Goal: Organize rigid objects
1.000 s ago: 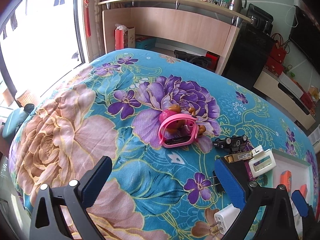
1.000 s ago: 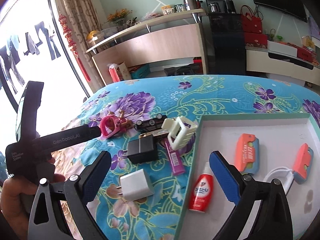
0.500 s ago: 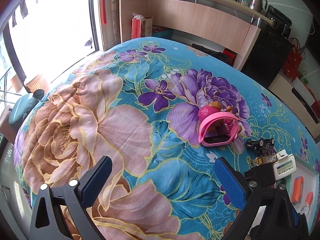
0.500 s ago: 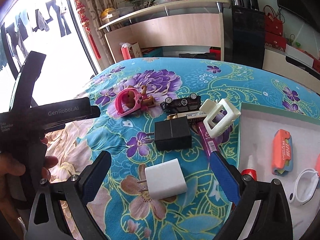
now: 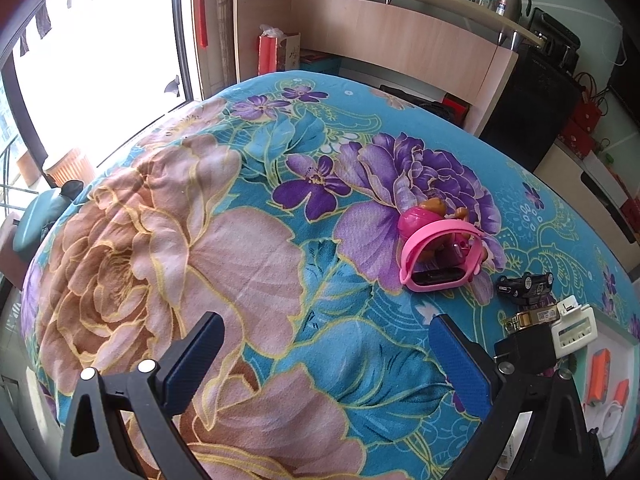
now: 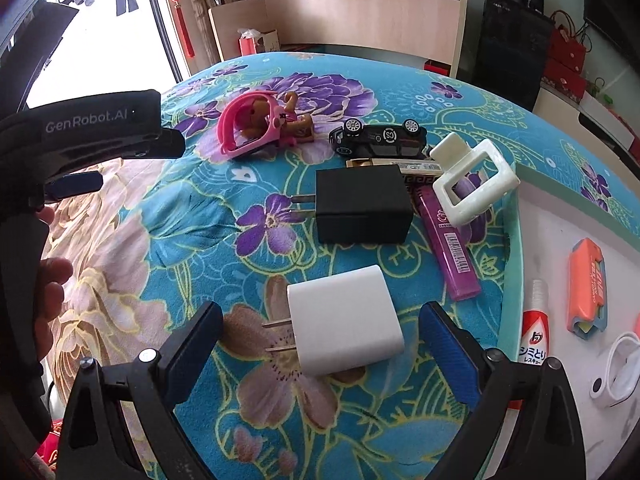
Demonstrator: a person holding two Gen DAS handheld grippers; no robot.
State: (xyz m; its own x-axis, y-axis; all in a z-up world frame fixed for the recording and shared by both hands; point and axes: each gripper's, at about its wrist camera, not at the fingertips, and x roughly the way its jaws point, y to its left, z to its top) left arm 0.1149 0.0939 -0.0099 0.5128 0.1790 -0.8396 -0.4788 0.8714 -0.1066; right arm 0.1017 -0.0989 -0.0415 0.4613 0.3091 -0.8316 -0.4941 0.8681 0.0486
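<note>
My right gripper (image 6: 320, 344) is open, its fingers either side of a white charger (image 6: 344, 320) lying on the flowered cloth. Beyond it lie a black charger (image 6: 364, 206), a purple lighter (image 6: 450, 252), a white clip (image 6: 472, 178), a black toy car (image 6: 378, 136) and a pink watch (image 6: 248, 126) around a toy dog. My left gripper (image 5: 326, 354) is open and empty above bare cloth, left of the pink watch (image 5: 436, 256). The black car (image 5: 524, 284) and white clip (image 5: 574, 330) show at its right.
A white tray (image 6: 560, 360) with a teal rim lies at the right and holds an orange case (image 6: 588, 284), a red-white bottle (image 6: 532, 328) and a white ring. The left gripper's handle (image 6: 80, 132) and a hand are at the left. Shelving and a window stand behind.
My right gripper has moved left from over the tray to straddle the white charger. My left gripper has drawn back to the left, away from the watch.
</note>
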